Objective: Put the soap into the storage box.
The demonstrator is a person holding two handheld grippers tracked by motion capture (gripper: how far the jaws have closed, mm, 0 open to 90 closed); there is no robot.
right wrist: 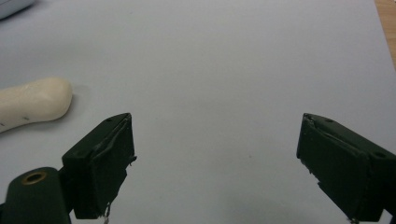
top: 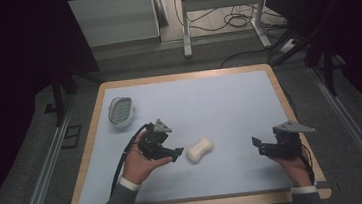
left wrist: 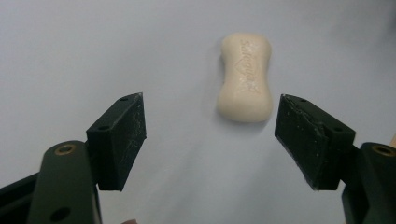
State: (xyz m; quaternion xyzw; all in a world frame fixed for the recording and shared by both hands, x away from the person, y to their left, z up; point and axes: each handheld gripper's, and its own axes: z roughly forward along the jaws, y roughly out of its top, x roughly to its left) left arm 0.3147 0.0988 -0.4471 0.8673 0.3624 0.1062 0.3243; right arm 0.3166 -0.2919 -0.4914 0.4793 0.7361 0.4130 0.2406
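A cream, waisted bar of soap (top: 199,149) lies on the pale blue mat near the table's middle front. My left gripper (top: 176,155) sits just left of it, pointing at it, jaws open and empty. In the left gripper view the soap (left wrist: 245,77) lies just beyond the open gripper (left wrist: 210,116), apart from both pads. My right gripper (top: 257,144) rests at the front right, open, with bare mat between its jaws (right wrist: 215,135). The soap's end (right wrist: 32,102) lies off to its left.
A grey-white oval soap dish (top: 120,111) stands at the mat's left, behind my left hand; its corner (right wrist: 14,5) shows in the right gripper view. The mat (top: 209,99) has a wooden border. Desk legs and cables lie on the floor beyond.
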